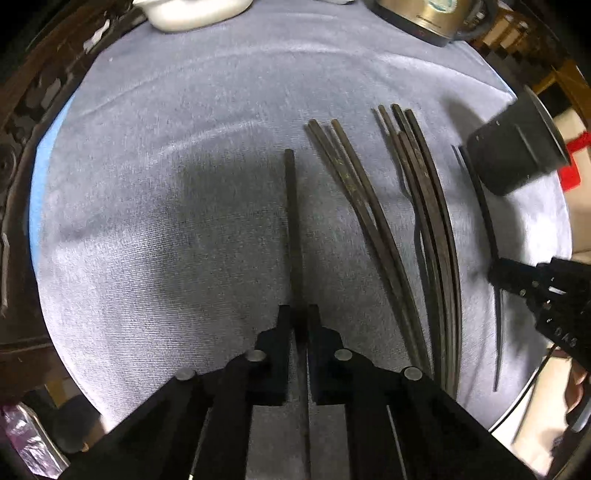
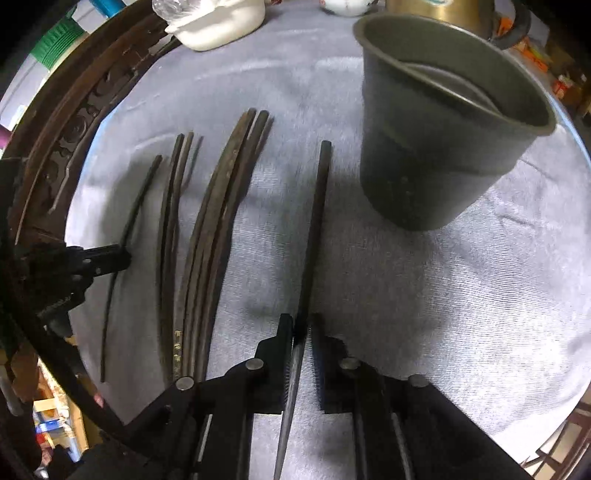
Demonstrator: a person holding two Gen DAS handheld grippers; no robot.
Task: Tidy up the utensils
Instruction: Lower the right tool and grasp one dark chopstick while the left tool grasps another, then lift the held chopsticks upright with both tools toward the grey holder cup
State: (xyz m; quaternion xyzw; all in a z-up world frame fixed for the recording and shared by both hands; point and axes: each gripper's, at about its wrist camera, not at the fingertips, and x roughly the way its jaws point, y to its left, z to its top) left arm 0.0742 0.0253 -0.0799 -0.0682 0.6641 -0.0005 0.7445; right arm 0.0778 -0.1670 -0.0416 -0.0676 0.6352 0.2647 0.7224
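Observation:
Dark wooden chopsticks lie in loose bundles (image 1: 424,192) (image 2: 221,192) on a grey cloth (image 1: 184,110). My left gripper (image 1: 299,312) points down at the cloth and is shut on a single chopstick (image 1: 291,203) that lies left of the bundles. It also shows at the left edge of the right wrist view as the left gripper (image 2: 125,254). My right gripper (image 2: 301,321) is shut on another single chopstick (image 2: 317,206), which lies between the bundles and a dark grey cup (image 2: 443,147). The cup (image 1: 517,155) stands upright at the cloth's right side.
A white dish (image 1: 192,14) and a brass-coloured kettle (image 1: 424,18) stand at the far edge. A carved dark wooden rim (image 2: 74,125) runs round the table's left side. Bare cloth lies in front of the cup and left of the left gripper's chopstick.

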